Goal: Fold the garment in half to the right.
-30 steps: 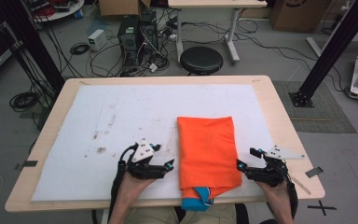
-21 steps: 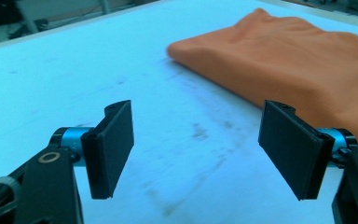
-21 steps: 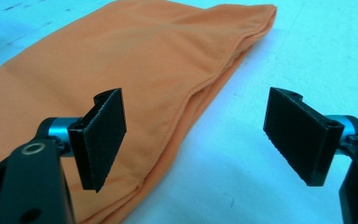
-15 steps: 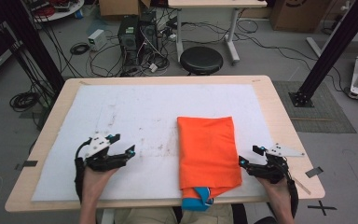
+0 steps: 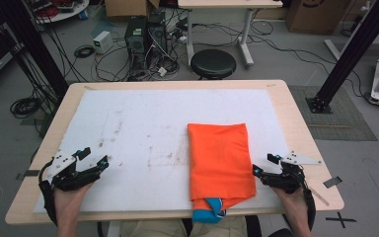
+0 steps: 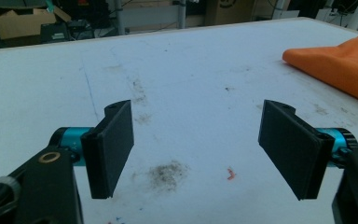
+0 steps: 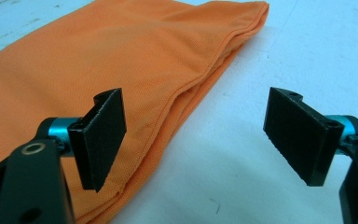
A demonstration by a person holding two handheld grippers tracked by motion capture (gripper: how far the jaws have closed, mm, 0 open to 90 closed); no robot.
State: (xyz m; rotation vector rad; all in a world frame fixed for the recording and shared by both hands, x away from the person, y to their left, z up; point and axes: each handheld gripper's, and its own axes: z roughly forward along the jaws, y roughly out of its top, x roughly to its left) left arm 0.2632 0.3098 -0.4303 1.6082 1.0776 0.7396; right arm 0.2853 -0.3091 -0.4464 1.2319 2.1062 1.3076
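One desk [image 5: 296, 123]; one folded orange cloth [image 5: 219, 158], with what may be a single blue item [image 5: 209, 215] beneath it; two hand-held grippers, left [image 5: 96, 160] and right [image 5: 264, 165]; one black stool [image 5: 213, 63].

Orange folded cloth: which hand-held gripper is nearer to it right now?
Right. The right hand-held gripper sits open just beside the orange folded cloth, at its near right edge. The left hand-held gripper is open, far off to the cloth's left.

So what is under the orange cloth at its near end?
A blue piece pokes out from under the orange cloth, hanging over the table edge. How far it reaches underneath is covered.
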